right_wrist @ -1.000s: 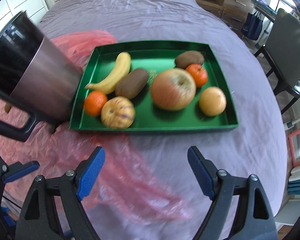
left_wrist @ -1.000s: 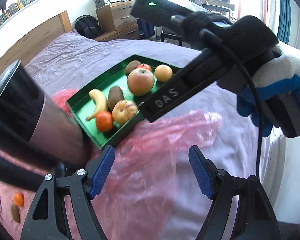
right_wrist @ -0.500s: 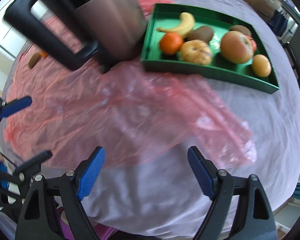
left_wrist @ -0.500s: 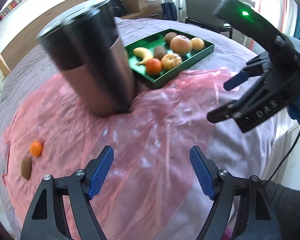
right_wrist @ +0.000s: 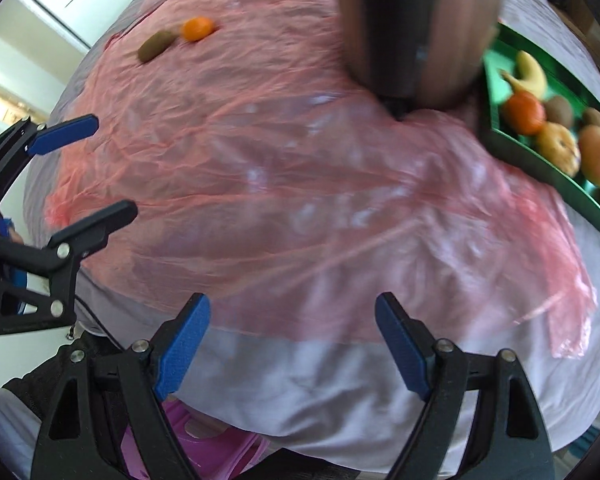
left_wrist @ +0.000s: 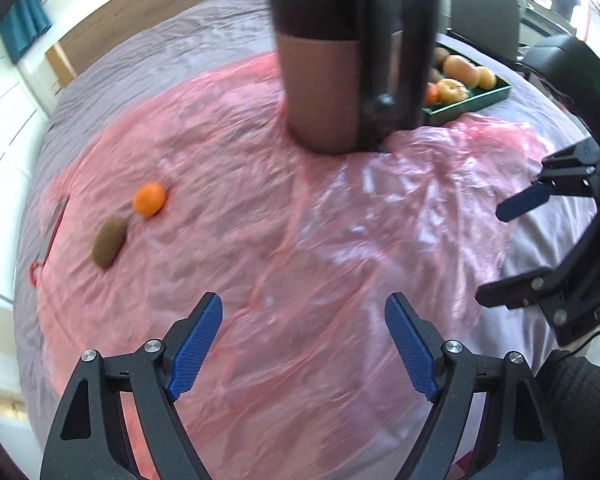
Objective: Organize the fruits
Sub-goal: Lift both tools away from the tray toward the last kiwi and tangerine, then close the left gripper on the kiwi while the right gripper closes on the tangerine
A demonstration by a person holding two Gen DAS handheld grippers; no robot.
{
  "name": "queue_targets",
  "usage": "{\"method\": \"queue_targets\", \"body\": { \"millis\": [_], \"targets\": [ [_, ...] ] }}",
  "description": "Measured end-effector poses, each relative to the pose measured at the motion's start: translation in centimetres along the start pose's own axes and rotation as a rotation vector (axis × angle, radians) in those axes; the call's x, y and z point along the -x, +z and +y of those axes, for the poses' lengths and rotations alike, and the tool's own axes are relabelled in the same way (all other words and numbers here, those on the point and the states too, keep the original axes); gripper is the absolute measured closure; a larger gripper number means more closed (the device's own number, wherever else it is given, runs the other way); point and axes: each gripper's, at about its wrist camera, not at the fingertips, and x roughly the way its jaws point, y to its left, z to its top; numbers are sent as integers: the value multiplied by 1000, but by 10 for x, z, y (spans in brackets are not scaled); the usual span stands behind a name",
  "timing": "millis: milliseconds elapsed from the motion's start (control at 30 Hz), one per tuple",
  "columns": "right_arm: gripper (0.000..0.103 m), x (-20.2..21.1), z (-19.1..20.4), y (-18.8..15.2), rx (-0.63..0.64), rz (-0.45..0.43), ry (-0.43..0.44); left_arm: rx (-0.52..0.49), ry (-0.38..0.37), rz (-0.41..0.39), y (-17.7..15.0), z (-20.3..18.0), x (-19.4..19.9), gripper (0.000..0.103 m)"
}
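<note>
Reaching for stray fruit: the small orange tangerine (left_wrist: 149, 199) and brown oval kiwi (left_wrist: 108, 242) lie touching at ten o'clock on the crinkled pink plastic sheet (left_wrist: 300, 240), well apart from the green rectangular tray (right_wrist: 547, 168) at two o'clock. Left gripper (left_wrist: 303, 344) is opening, empty; right gripper (right_wrist: 292, 346) is held wide, empty. Next, one fruit must be straddled and pinched.

Left wrist view: looks steeply down along its own fingers onto the pink plastic sheet (left_wrist: 300, 240) from near the bed's edge, facing the steel mug (left_wrist: 339, 60) and, behind it, the green tray (left_wrist: 479, 100); right wrist view: looks down from beside it, closer to the bed's edge, tray (right_wrist: 539, 168) at right; shared: sheet, mug (right_wrist: 411, 20), tray, orange (left_wrist: 149, 199) and kiwi (left_wrist: 108, 242); each view catches the other gripper at its margin.
</note>
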Motion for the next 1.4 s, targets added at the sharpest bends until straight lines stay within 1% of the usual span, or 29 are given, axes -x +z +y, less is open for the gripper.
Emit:
{"method": "queue_targets", "body": {
  "millis": [133,233,400,500,567,667,767,867,933,1033,1100,1167,1233,1300,1400],
  "targets": [
    [0,-14,32,16,61,13,33,71,41,29,-15,36,-5,23],
    [0,-23,54,33,99,11,54,111,78,36,-23,59,-7,23],
    [0,-30,81,66,153,-20,73,181,132,32,-29,105,-13,23],
    [0,-34,94,93,168,-57,79,237,162,19,-23,140,-17,23],
    [0,-37,102,115,176,-86,77,277,169,12,-20,161,-21,23],
    [0,-42,108,145,183,-129,76,356,158,-5,-8,201,-30,23],
    [0,-48,112,174,185,-165,74,398,144,-22,3,229,-43,23],
    [0,-56,117,203,190,-196,69,423,129,-28,12,249,-56,23],
    [0,-61,120,219,197,-211,63,395,119,-28,18,259,-67,23],
    [0,-72,122,240,198,-218,61,304,76,2,24,264,-85,23],
    [0,-79,121,251,206,-217,55,229,62,24,27,262,-95,23],
    [0,-88,118,260,207,-212,56,166,28,56,28,260,-106,23],
    [0,-95,116,265,205,-207,59,135,17,80,29,260,-116,24],
    [0,-102,115,271,200,-207,64,126,19,92,30,263,-124,25],
    [1,-110,113,279,192,-213,77,120,9,94,34,266,-131,28]
  ]
}}
